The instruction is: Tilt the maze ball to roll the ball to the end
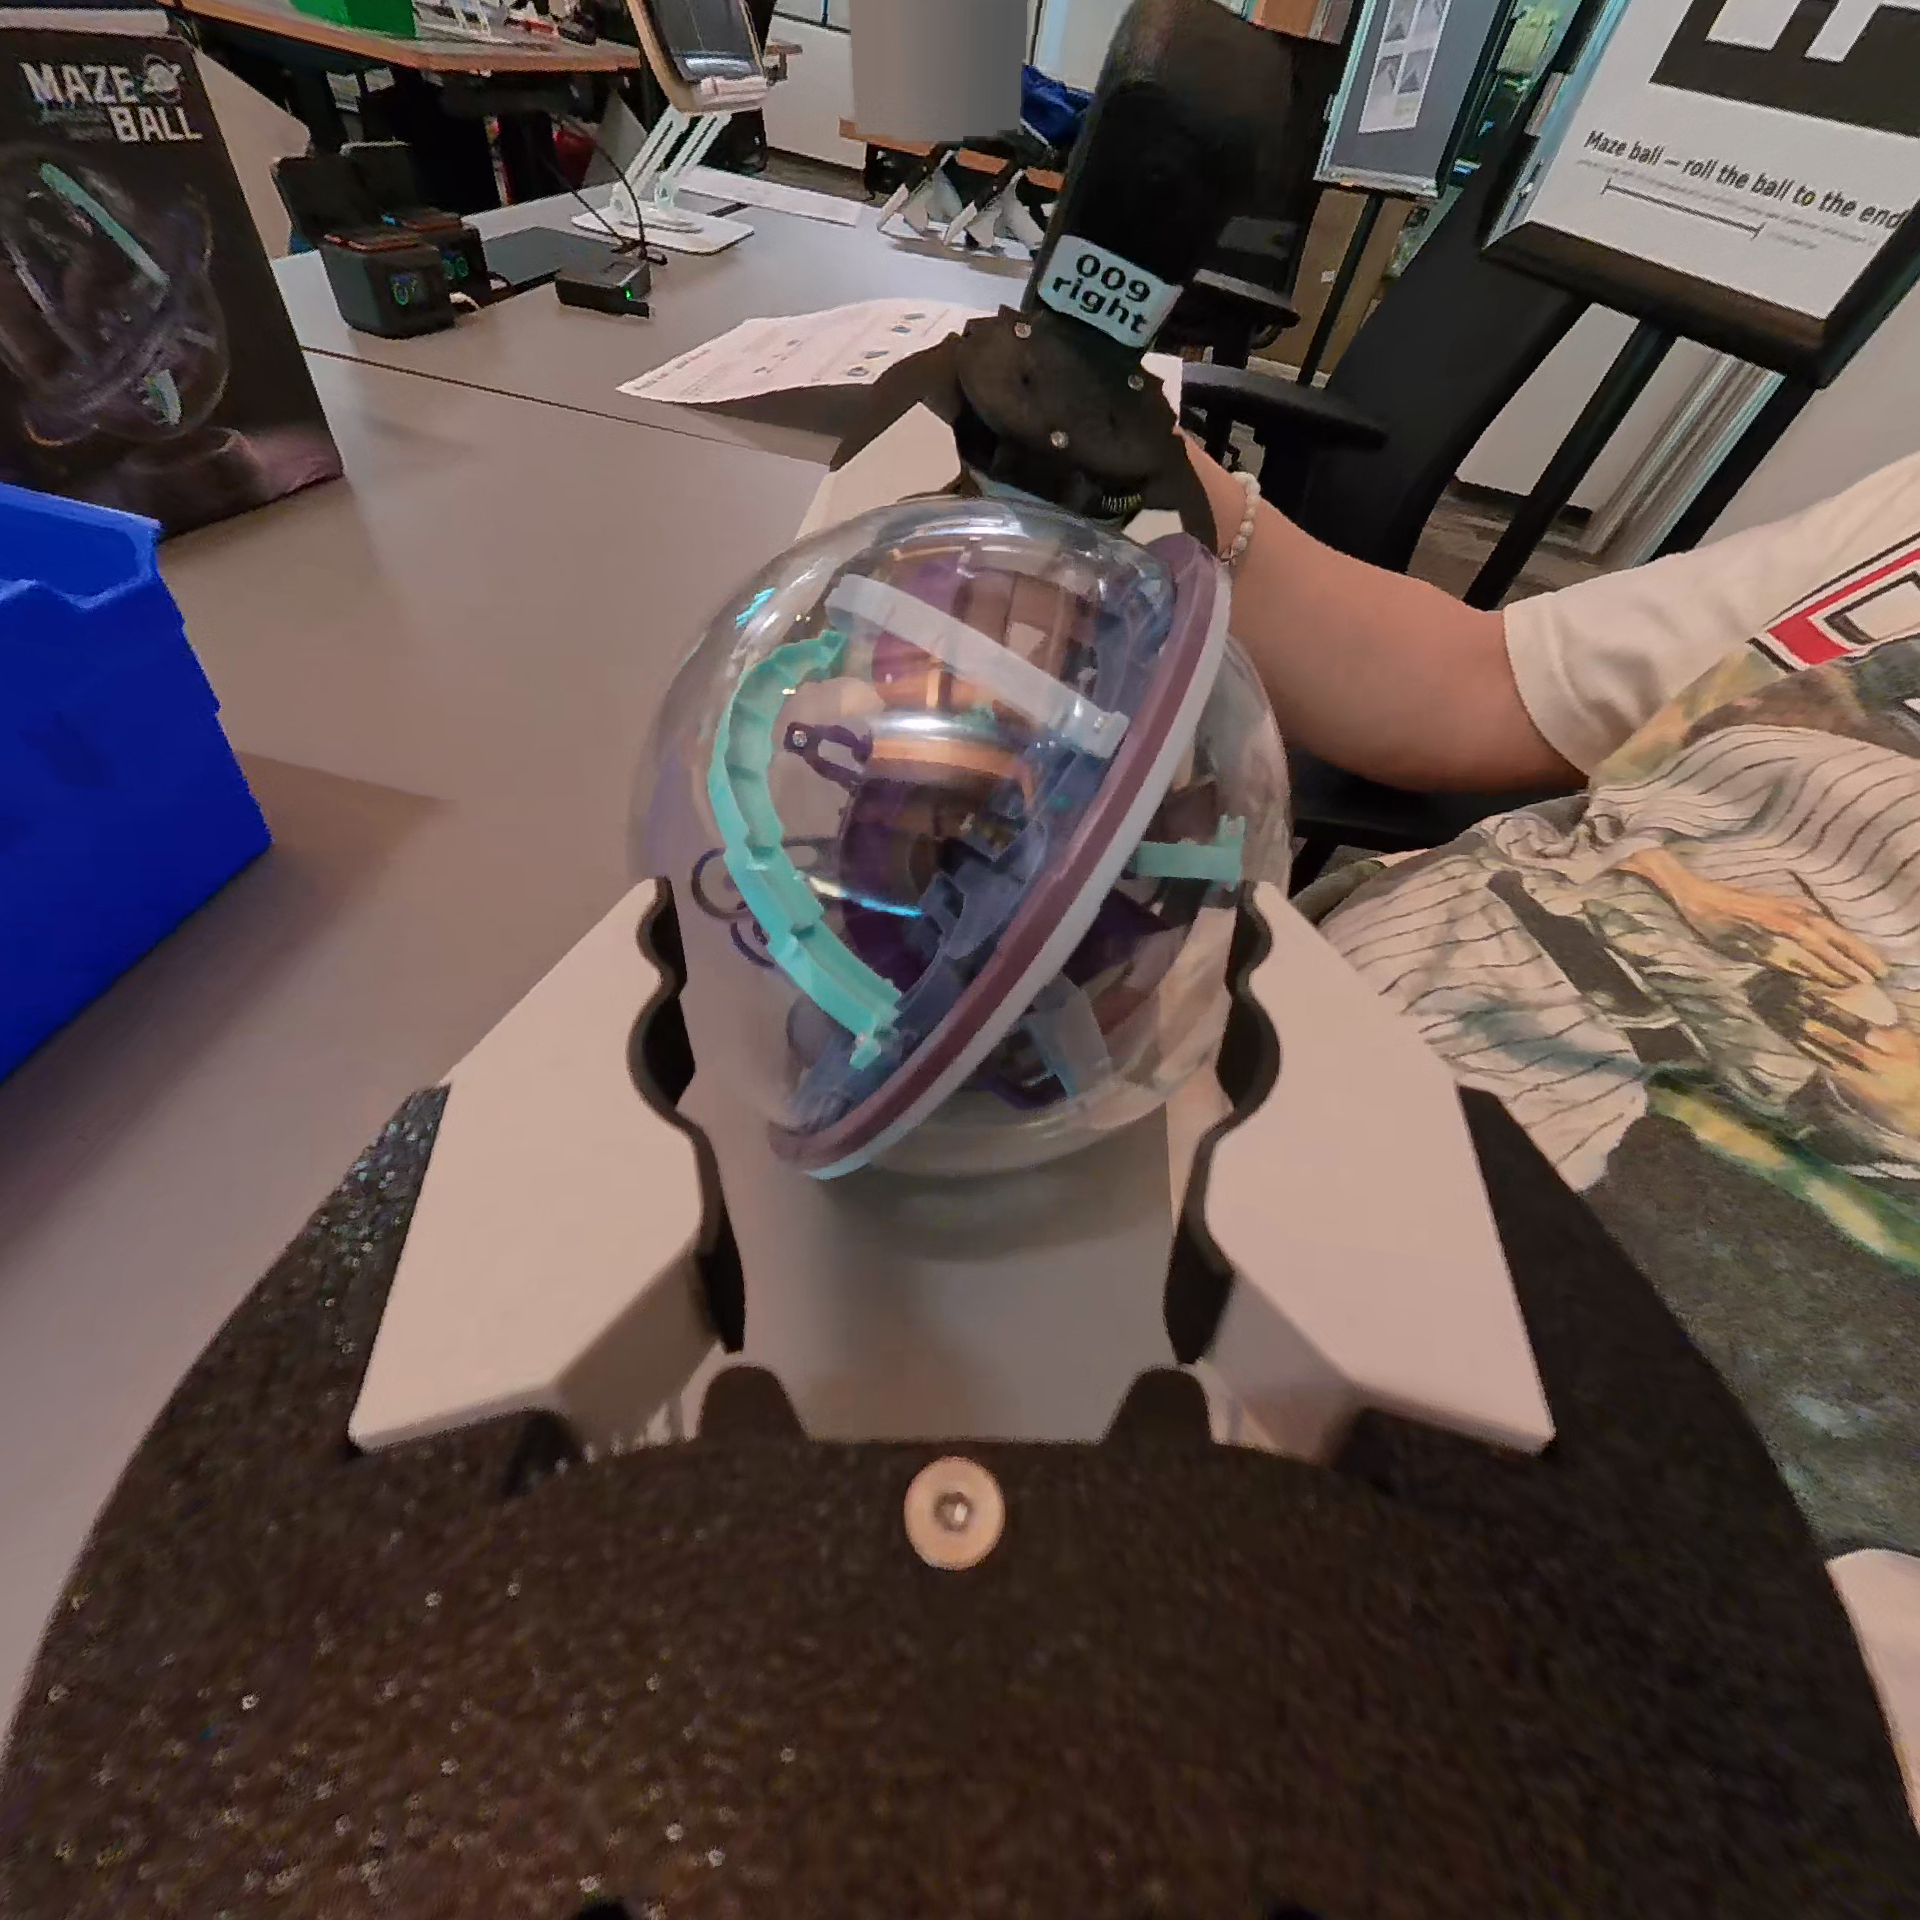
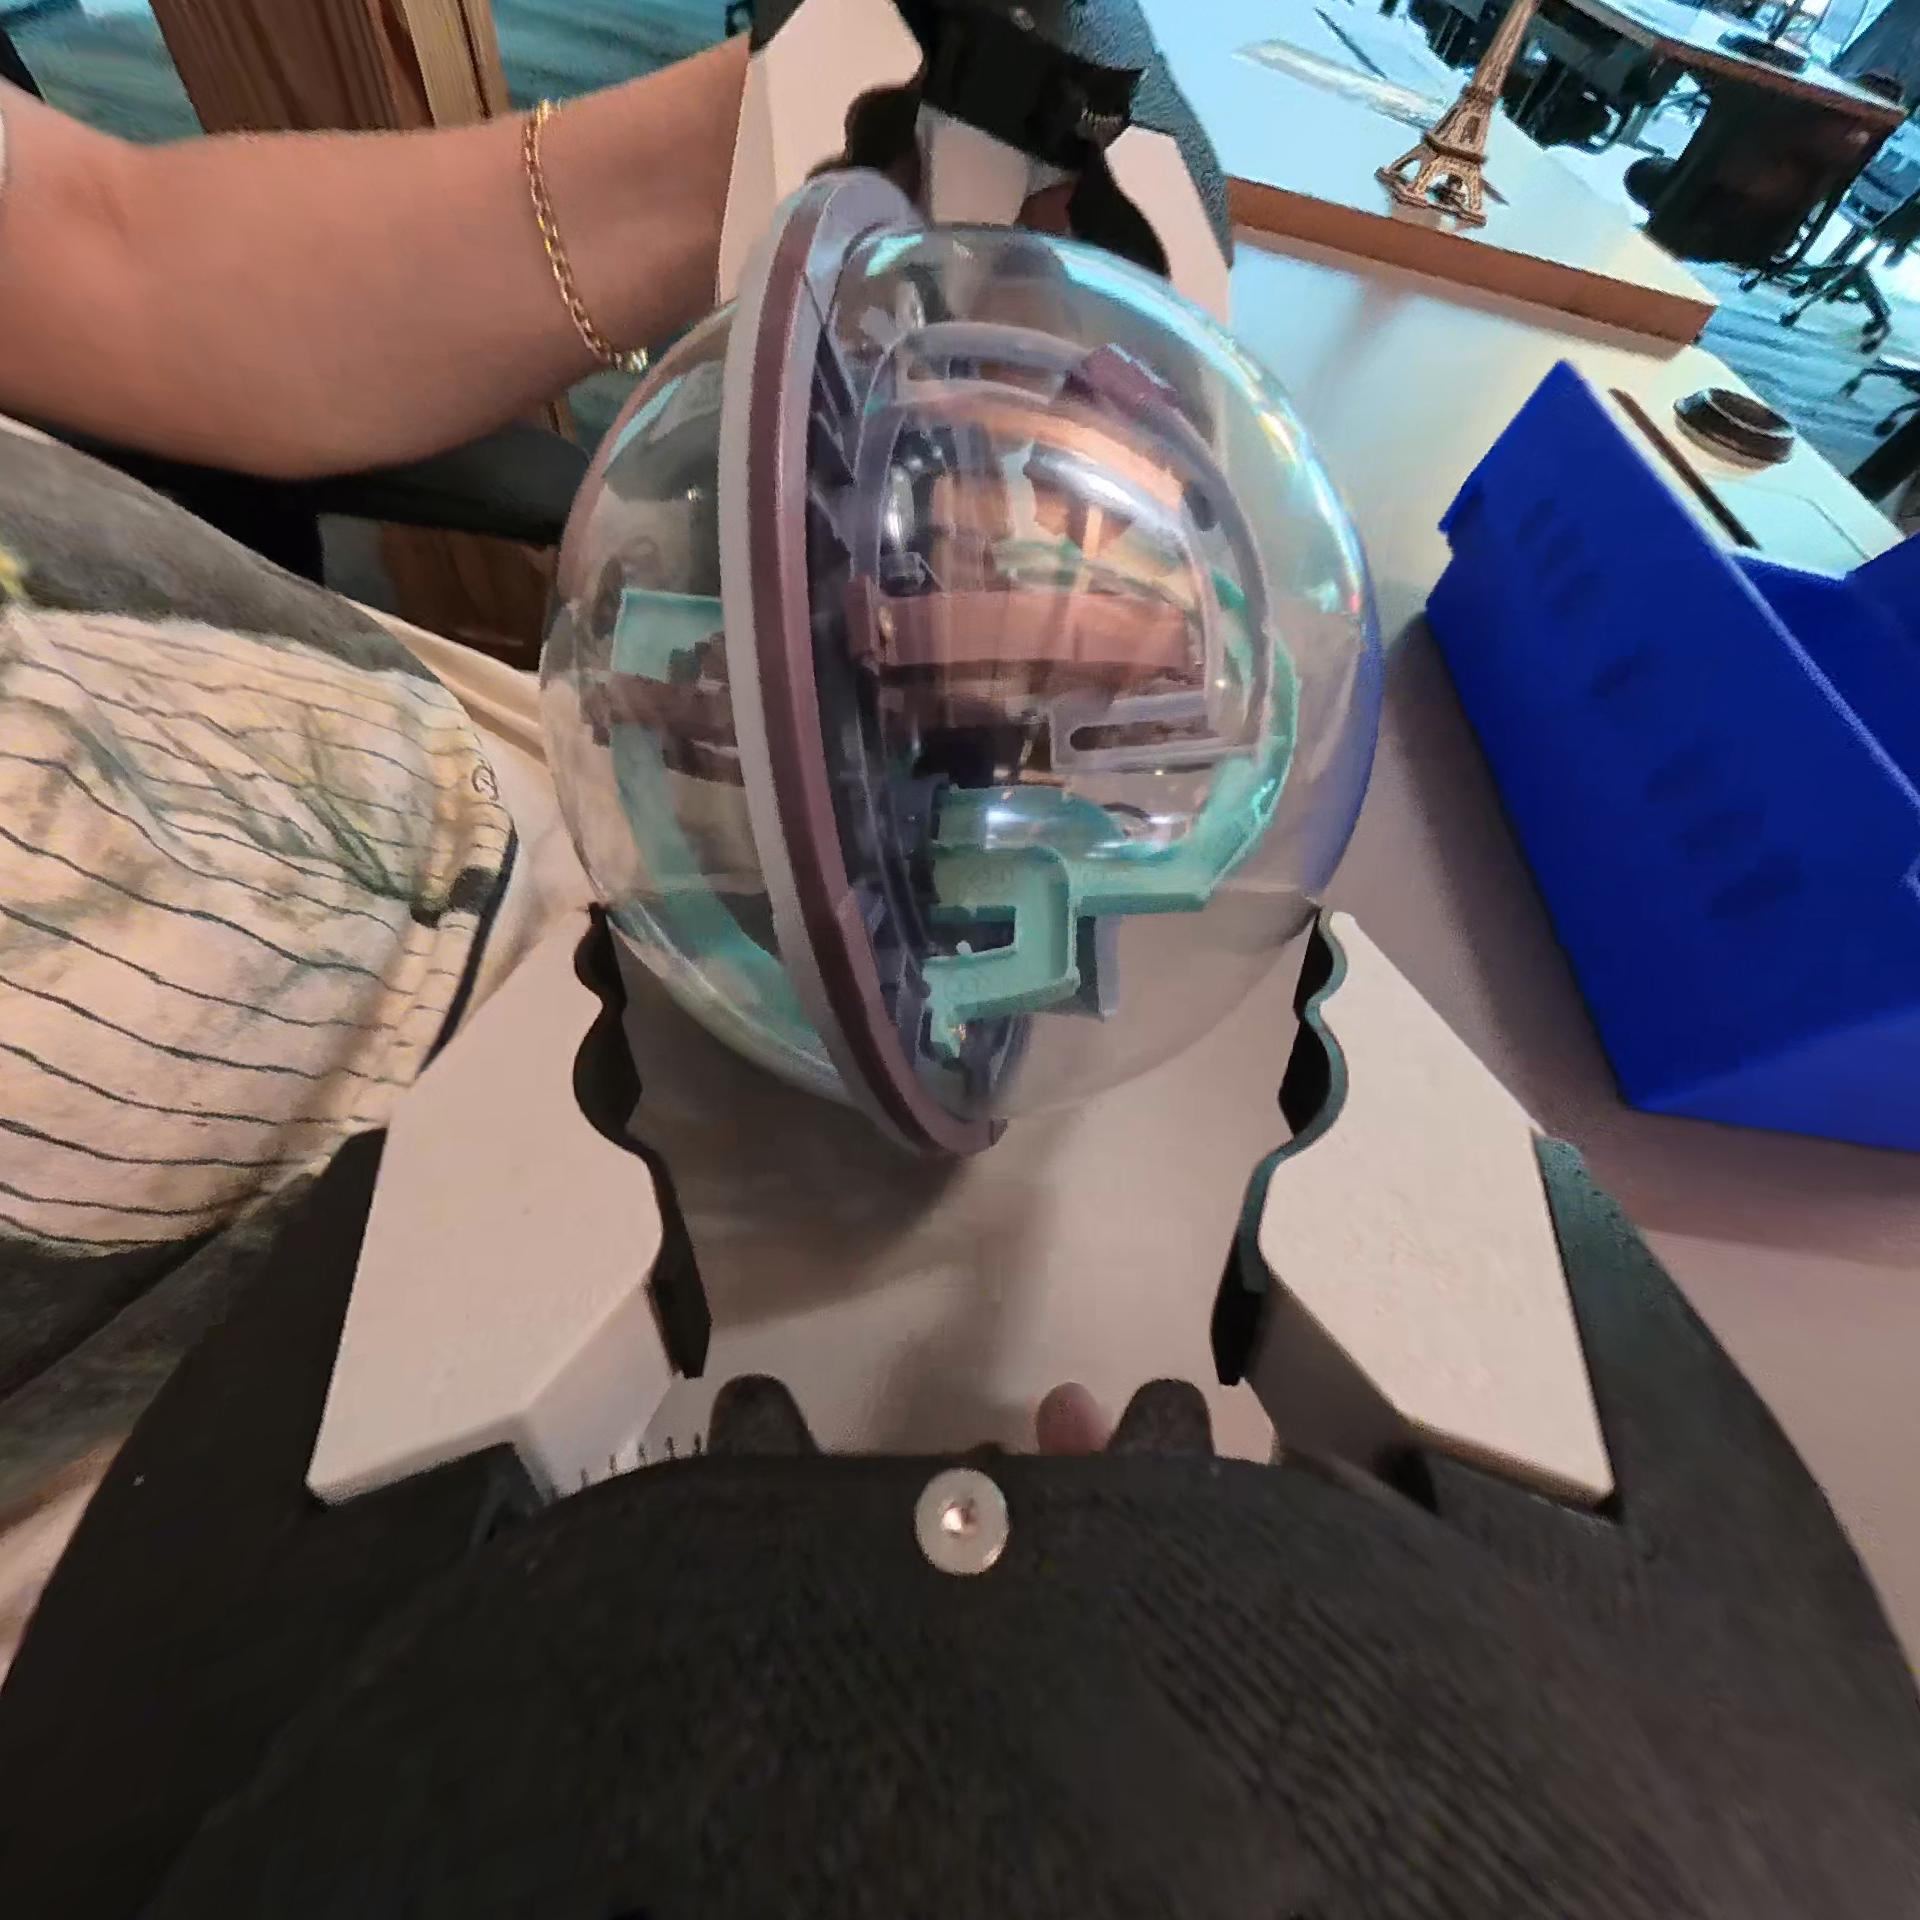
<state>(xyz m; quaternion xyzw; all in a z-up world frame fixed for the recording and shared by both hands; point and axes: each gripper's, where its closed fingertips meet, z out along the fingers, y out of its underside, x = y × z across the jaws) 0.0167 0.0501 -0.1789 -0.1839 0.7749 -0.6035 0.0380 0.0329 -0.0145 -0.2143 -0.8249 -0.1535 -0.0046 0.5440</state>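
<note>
Above the bench, left gripper (image 1: pixel 956 935) and right gripper (image 2: pixel 961 935) clamp the maze ball (image 1: pixel 961 831); uneven squeeze risks slippage.

**A:** Where is there writing?

**B:** Just behind the maze ball (image 1: pixel 956 831), a white sticker (image 1: pixel 1107 291) sits on the right gripper (image 1: pixel 1039 488). Far left of the maze ball stands a dark box (image 1: pixel 125 281) with big pale letters.

**A:** Any more?

**B:** Behind the maze ball to the right, a white sign (image 1: pixel 1745 177) with black letters. Behind the maze ball on the table (image 1: pixel 468 623), a printed paper (image 1: pixel 790 348), too small to read.
</note>
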